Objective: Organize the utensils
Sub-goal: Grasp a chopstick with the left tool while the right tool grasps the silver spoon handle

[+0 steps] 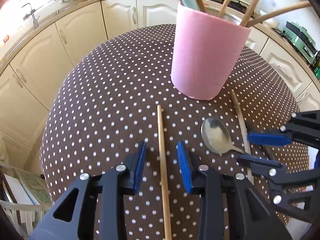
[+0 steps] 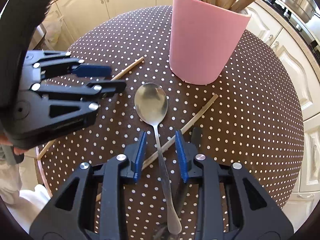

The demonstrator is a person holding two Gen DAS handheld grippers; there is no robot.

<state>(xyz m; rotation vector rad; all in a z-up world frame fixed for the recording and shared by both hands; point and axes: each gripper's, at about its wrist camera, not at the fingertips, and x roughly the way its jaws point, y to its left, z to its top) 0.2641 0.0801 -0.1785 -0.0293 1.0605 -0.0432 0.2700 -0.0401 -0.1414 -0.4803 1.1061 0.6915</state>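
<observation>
A pink cup (image 1: 206, 58) (image 2: 204, 40) stands on the dotted table and holds several wooden sticks and a pale green utensil. A metal spoon (image 1: 217, 136) (image 2: 152, 104) lies in front of it. One wooden chopstick (image 1: 163, 160) (image 2: 128, 69) lies between the open jaws of my left gripper (image 1: 162, 152) (image 2: 108, 78). A second chopstick (image 1: 241, 124) (image 2: 192, 120) lies crossed under the spoon's handle. My right gripper (image 2: 160, 142) (image 1: 258, 148) is open, its jaws on either side of the spoon's neck and that chopstick.
The round table (image 1: 100, 92) has a brown white-dotted cloth, with edges falling away on all sides. Cream kitchen cabinets (image 1: 66, 32) ring the room. A sink and hanging ladles are at far left, a stove (image 2: 300, 10) at far right.
</observation>
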